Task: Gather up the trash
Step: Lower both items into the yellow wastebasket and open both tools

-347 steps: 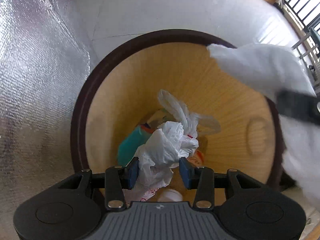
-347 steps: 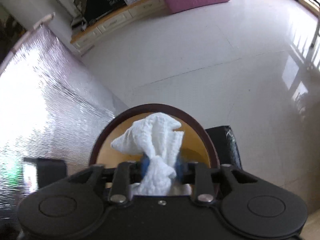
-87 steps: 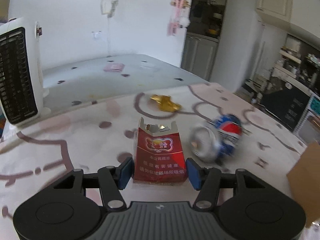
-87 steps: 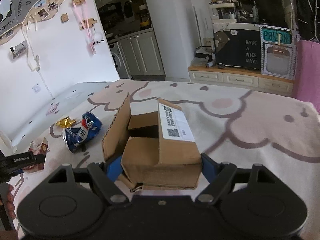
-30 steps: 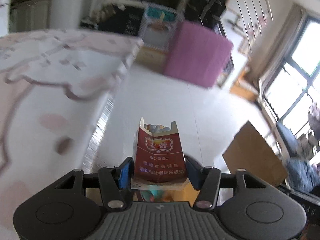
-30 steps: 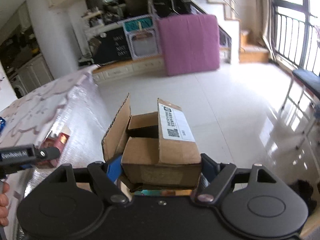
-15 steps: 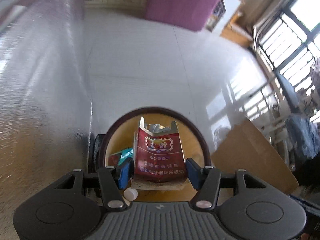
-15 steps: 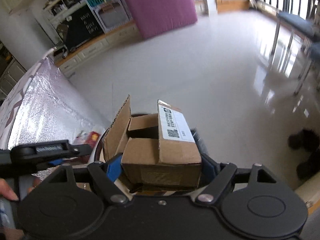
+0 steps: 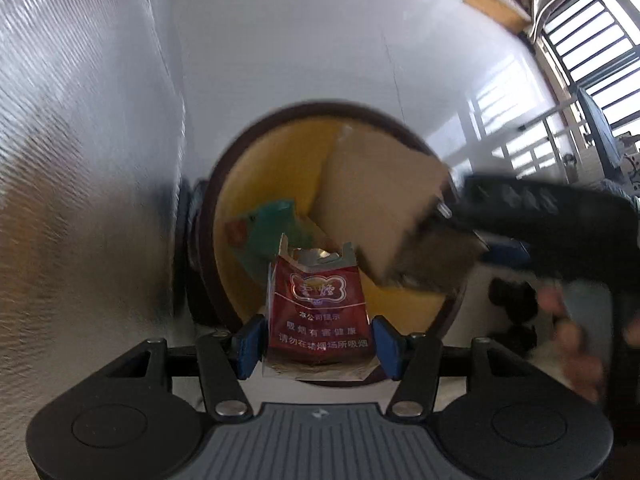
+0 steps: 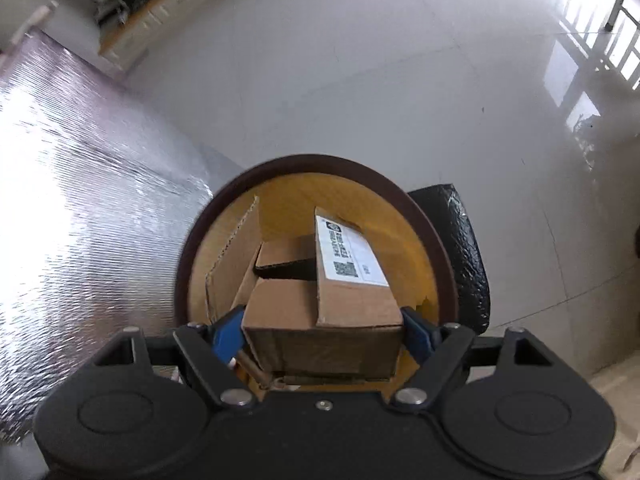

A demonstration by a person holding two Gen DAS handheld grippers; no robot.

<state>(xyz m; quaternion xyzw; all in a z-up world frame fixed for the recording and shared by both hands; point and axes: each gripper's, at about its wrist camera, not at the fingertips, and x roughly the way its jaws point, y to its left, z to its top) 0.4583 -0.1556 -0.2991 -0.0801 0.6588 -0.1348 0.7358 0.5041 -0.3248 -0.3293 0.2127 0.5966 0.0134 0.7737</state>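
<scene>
Both grippers hang over the open mouth of the round trash bin (image 10: 436,240), each with a piece of rubbish clamped between its blue pads. In the left wrist view the left gripper (image 9: 318,340) sits at the bottom centre, about half open and closed on a red cigarette pack (image 9: 318,312) with a torn foil top. The pack stands upright between the pads, above the near rim of the bin.

In the right wrist view the right gripper (image 10: 322,330) is spread wide around a small cardboard box (image 10: 320,300) with loose flaps and a white shipping label (image 10: 348,252). The box is lined up over the bin's yellow-brown interior. The same box and gripper show blurred at the right of the left wrist view, where part of the person's hand (image 9: 572,332) is also visible, low on the right.

Some trash is already collected: a teal wrapper (image 9: 272,232) lies inside the bin, left of centre. A silver foil-like sheet (image 10: 80,200) fills the left side of both views, and the pale tiled floor (image 10: 400,80) lies beyond.

By the look of it, the carrying part of this round is done and only the release remains: both sets of pads need to open so pack and box drop in. Whether more rubbish waits elsewhere cannot be told from these views.
</scene>
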